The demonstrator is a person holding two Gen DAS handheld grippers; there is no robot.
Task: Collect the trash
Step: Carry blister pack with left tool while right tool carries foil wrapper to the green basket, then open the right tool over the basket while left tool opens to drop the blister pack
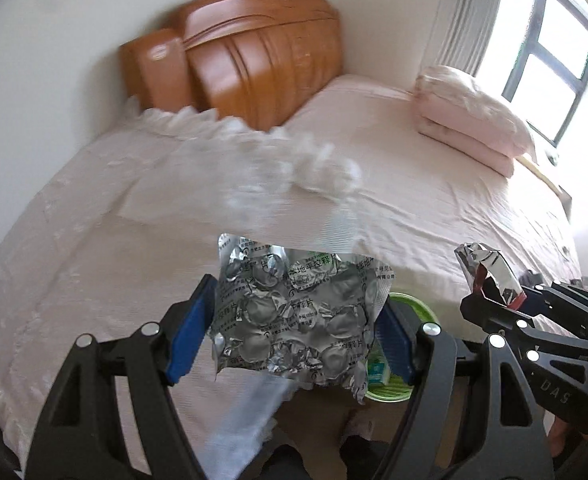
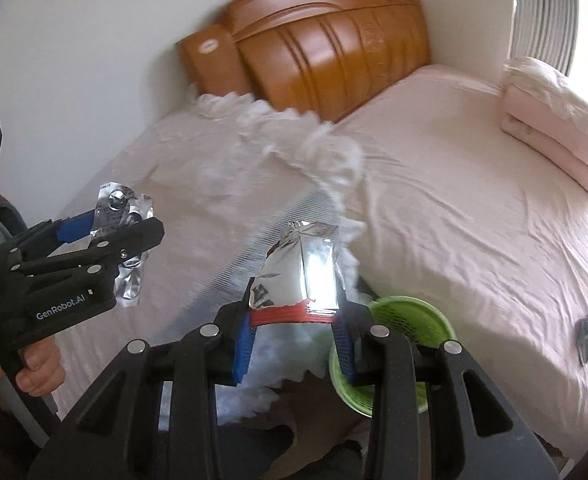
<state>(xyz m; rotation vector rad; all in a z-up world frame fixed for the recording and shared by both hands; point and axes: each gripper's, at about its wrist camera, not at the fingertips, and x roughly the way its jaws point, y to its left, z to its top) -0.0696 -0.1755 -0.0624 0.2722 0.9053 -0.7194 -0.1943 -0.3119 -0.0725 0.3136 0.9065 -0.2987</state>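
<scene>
- Two grippers hang over a pink bed point(image 2: 474, 216), each carrying a piece of trash.
- Left gripper point(image 1: 294, 332): its blue pads are clamped on the side edges of a crumpled foil blister pack point(image 1: 294, 316), which stands up between them.
- Right gripper point(image 2: 294, 332): closed on a silver foil wrapper point(image 2: 302, 272) with a red bottom edge, pinched low so most of it sticks up.
- Green bin point(image 2: 406, 328): it sits below the bed's near edge, just beyond and to the right of the right gripper's jaws, and already holds some packaging.
- Doing the step well, as I judge it: bring each gripper squarely over the bin's mouth before opening. Foil is light and may drift, so release low, one piece at a time.
- Writing: the blister pack carries printed Chinese text; "平控释片" can be made out, the rest is too creased.
- Left gripper's body reads "GenRobot.AI"; right gripper's body shows the letters "DAS".
- Dark small object point(image 2: 586, 336) lies on the bed to the right; what it is I cannot tell.
</scene>
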